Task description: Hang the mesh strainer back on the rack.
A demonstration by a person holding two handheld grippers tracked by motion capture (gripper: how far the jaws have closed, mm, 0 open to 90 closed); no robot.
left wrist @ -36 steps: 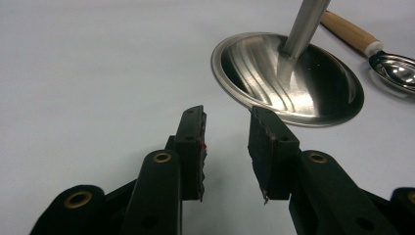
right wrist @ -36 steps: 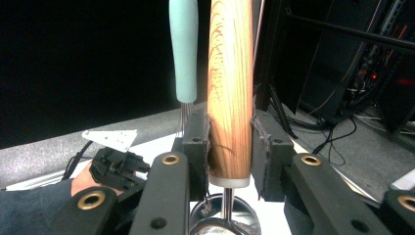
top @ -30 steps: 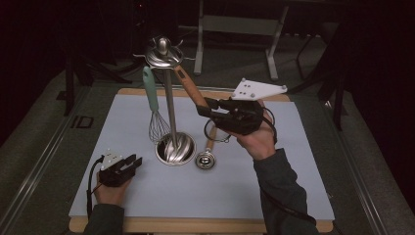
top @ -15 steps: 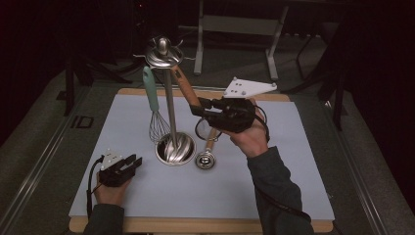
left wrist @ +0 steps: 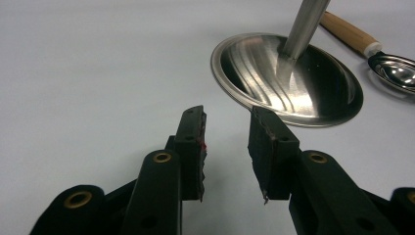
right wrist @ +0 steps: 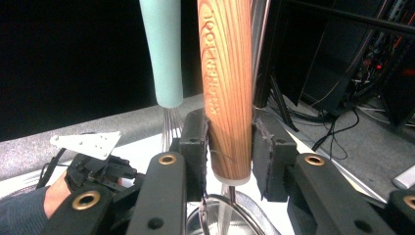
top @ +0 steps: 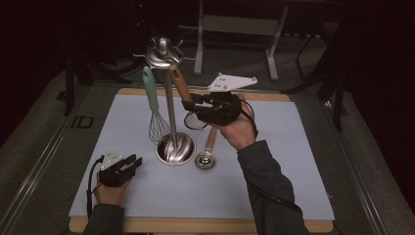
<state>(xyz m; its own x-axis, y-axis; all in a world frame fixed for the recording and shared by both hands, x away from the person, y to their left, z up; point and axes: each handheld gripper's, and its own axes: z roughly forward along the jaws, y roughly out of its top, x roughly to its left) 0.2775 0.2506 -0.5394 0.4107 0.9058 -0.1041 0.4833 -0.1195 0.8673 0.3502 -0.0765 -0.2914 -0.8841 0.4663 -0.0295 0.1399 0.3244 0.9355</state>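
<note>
Since a second ago the right gripper [top: 188, 104] has slid leftward toward the metal stand [top: 169, 98], bringing the wooden handle [top: 180, 84] of a hanging utensil up near the hook ring at the stand's top. Its jaws have just been opening a little; the right gripper view shows the wooden handle [right wrist: 227, 93] between the two pads, the left pad against the wood and a thin gap visible at the right pad, so the grip looks loosened rather than firm. That same view reveals engraved lettering along the wood and the wire loop below it, details too small to read from above. It also catches the mint-green handle of the whisk [right wrist: 162, 54] hanging just beside the wooden one.

From the high view, the whisk [top: 154, 110] hangs from the stand's top, and a wooden-handled scoop [top: 208, 152] lies on the mat beside the stand's round base. The left gripper [top: 128, 164] rests low on the mat, well apart from the stand.

Its own view shows the jaws [left wrist: 226, 147] standing open with nothing between them, pointed at the stand's shiny base [left wrist: 288, 78].
</note>
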